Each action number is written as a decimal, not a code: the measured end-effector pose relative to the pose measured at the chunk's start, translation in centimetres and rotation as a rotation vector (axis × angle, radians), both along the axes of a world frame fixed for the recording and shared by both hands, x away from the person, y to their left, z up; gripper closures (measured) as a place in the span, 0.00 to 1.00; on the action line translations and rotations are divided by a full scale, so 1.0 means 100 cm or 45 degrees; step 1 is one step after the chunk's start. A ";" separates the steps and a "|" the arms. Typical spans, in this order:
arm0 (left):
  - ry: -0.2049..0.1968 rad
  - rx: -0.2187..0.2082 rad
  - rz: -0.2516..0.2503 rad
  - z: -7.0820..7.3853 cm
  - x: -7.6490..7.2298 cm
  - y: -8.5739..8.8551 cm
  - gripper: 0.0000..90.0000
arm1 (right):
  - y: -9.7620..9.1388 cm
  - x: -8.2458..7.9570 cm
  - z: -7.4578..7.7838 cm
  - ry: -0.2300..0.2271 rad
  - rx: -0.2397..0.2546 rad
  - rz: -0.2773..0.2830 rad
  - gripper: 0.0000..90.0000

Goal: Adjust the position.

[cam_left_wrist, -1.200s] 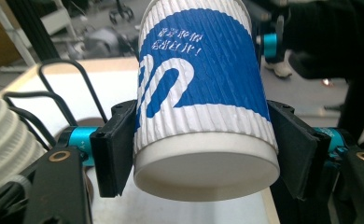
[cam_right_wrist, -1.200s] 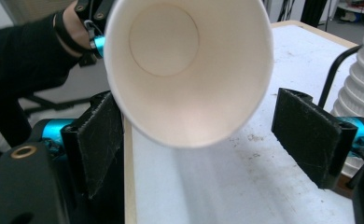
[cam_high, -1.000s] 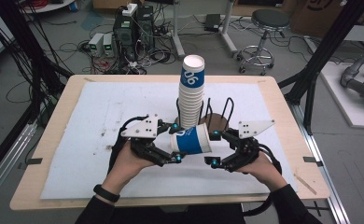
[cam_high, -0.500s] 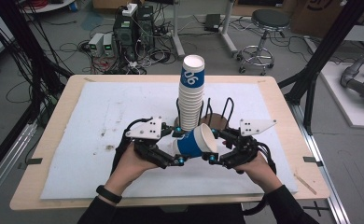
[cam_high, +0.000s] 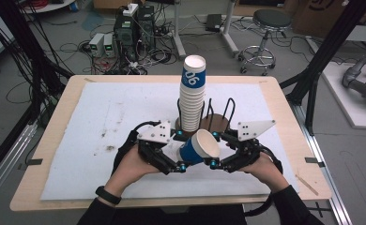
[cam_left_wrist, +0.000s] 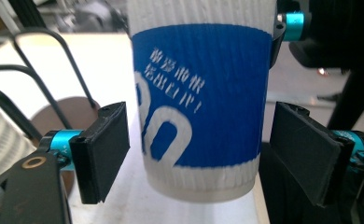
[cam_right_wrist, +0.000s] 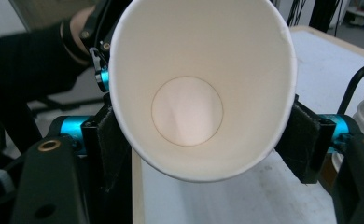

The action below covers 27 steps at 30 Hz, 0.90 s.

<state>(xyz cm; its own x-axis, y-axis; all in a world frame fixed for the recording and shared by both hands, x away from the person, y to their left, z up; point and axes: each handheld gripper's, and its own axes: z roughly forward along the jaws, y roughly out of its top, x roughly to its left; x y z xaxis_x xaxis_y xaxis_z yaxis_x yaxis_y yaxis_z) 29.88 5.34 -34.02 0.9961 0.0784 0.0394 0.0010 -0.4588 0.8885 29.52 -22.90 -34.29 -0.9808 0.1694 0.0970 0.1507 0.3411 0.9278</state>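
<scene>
Handover underway: your right tongs (cam_high: 215, 164) have just clamped the paper cup's (cam_high: 197, 149) rim, left tongs (cam_high: 181, 167) have just opened clear; withdraw left straight back

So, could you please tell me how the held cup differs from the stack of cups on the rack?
The held cup is single and lies tilted on its side, mouth toward the right gripper; the stack holds many nested cups and stands upright. The cup is up between the grippers; the stack sits on the rack. Both are white with blue bands.
</scene>
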 end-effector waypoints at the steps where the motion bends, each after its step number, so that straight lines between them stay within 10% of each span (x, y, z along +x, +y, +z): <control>1: -0.006 0.028 0.000 -0.002 0.000 -0.003 0.22 | 0.001 0.000 0.000 -0.002 -0.015 0.003 0.29; 6: -0.018 0.099 -0.036 -0.009 -0.001 -0.010 0.32 | 0.004 -0.002 0.001 -0.022 -0.042 0.020 0.29; 11: -0.006 -0.032 -0.018 -0.012 0.004 -0.003 0.33 | 0.002 -0.001 0.002 0.005 0.055 -0.010 0.21; 13: 0.032 -0.187 -0.001 -0.013 0.006 0.003 0.33 | 0.000 0.000 0.001 0.044 0.127 -0.012 0.21; 27: 0.061 -0.271 -0.036 -0.019 0.004 -0.005 0.33 | 0.012 -0.004 0.001 0.077 0.297 -0.046 0.24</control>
